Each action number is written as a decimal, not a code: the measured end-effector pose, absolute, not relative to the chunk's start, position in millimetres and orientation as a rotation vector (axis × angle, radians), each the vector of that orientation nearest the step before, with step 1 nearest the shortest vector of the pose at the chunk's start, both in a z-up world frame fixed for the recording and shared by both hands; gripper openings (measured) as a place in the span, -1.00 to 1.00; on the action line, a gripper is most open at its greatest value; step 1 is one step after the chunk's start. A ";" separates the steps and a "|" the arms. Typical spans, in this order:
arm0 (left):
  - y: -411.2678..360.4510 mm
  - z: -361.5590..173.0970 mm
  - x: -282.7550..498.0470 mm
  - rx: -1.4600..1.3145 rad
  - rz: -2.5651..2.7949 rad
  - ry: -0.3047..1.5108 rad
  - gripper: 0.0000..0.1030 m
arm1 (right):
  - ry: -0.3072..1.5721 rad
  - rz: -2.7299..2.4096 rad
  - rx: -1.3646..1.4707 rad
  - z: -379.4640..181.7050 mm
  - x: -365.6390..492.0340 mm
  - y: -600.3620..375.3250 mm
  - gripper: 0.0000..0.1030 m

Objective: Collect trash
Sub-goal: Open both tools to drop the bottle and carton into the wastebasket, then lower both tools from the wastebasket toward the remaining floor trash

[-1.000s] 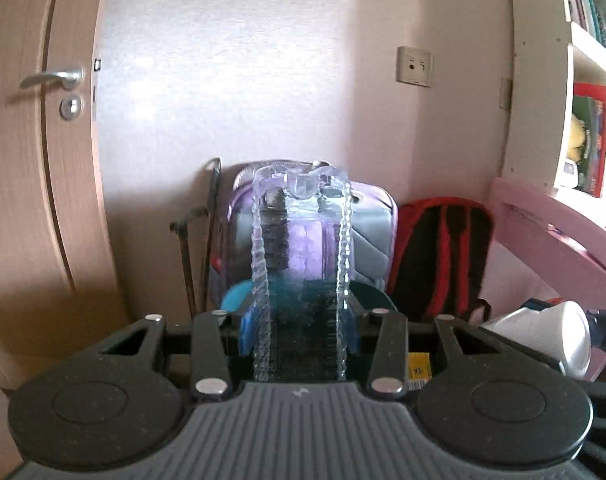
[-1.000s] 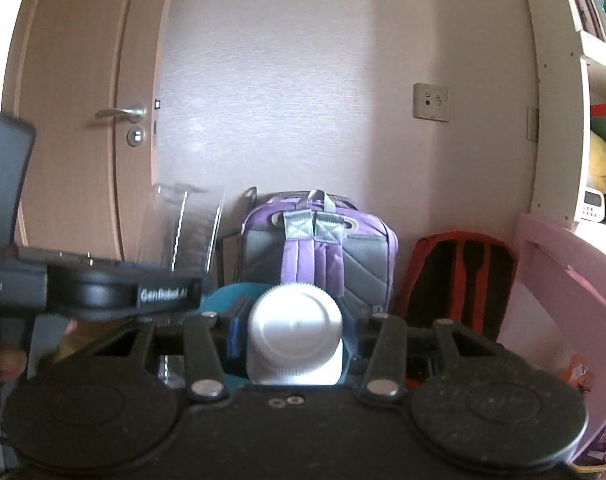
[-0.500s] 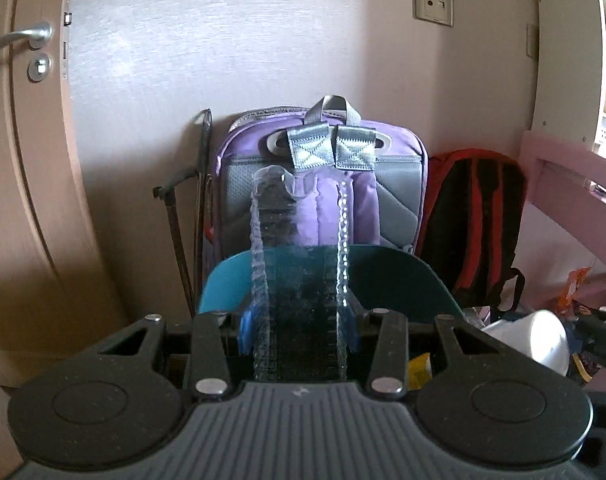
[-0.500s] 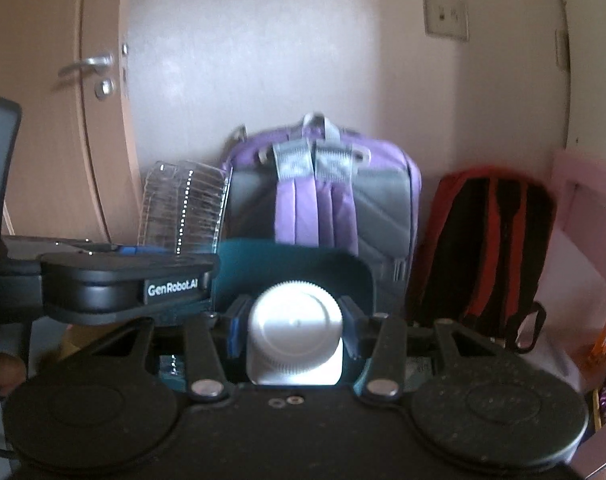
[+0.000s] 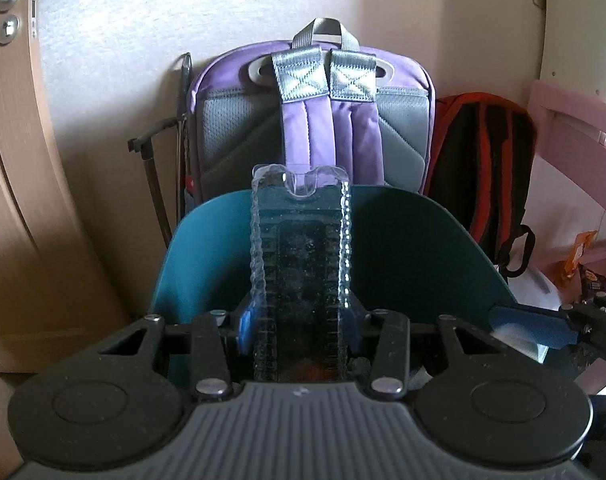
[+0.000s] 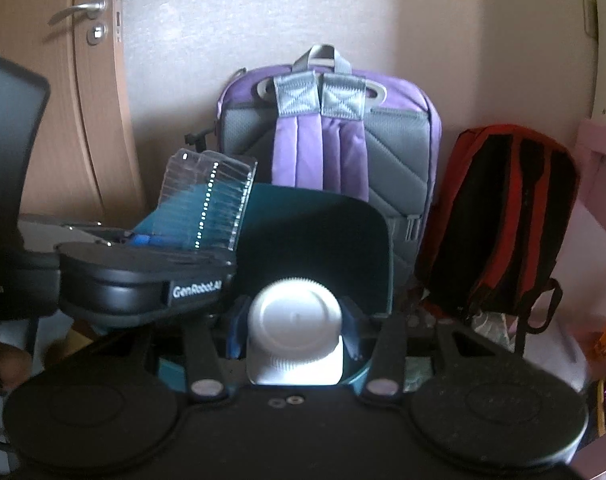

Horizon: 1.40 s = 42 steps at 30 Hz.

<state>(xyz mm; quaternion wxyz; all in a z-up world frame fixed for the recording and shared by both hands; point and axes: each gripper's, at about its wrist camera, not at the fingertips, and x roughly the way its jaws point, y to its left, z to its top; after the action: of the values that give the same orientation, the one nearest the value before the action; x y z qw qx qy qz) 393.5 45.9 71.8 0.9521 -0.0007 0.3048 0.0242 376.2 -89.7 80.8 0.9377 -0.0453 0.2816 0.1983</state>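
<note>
My left gripper (image 5: 299,320) is shut on a clear ribbed plastic container (image 5: 301,248), which stands up between the blue pads. Right behind and below it a teal bin (image 5: 415,248) opens, wide and dark inside. My right gripper (image 6: 295,338) is shut on a white plastic cup (image 6: 294,320), whose round end faces the camera just in front of the teal bin (image 6: 323,232). In the right wrist view the left gripper (image 6: 151,240) is at the left with the clear container (image 6: 211,204) over the bin's left edge. One blue finger of the right gripper (image 5: 531,330) shows in the left wrist view.
A purple and grey backpack (image 5: 315,120) leans on the wall behind the bin, with a red and black backpack (image 5: 483,168) to its right. A wooden door (image 5: 7,160) stands at the left. Pink furniture (image 5: 575,140) and snack wrappers (image 5: 579,256) are at the right.
Both grippers have come down and closer to the teal bin, which now fills much more of each view. The grips on the clear container and the white cup are unchanged.
</note>
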 end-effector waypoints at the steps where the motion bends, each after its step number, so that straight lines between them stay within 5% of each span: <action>1: 46.0 70.8 393.7 -0.003 0.049 0.623 -0.15 | 0.578 0.407 -0.090 80.0 378.3 -89.9 -0.11; 6: 49.5 71.0 394.5 -0.024 0.056 0.639 -0.11 | 0.583 0.398 -0.091 78.1 378.4 -91.4 0.09; 14: 52.1 82.6 371.4 -0.059 0.057 0.629 0.32 | 0.582 0.387 -0.045 88.0 365.3 -107.4 0.32; 30: 48.3 107.0 271.3 -0.065 0.046 0.632 0.41 | 0.554 0.432 -0.078 115.4 272.0 -128.2 0.77; 42: 50.9 61.2 210.6 -0.065 0.005 0.737 0.55 | 0.617 0.490 -0.103 86.0 211.1 -133.1 0.90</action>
<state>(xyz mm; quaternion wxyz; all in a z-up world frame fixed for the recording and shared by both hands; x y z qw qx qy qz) 210.6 50.9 61.2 0.9323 -0.0316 0.3603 0.0026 211.1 -133.1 86.0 0.9221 -0.0504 0.3006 0.2385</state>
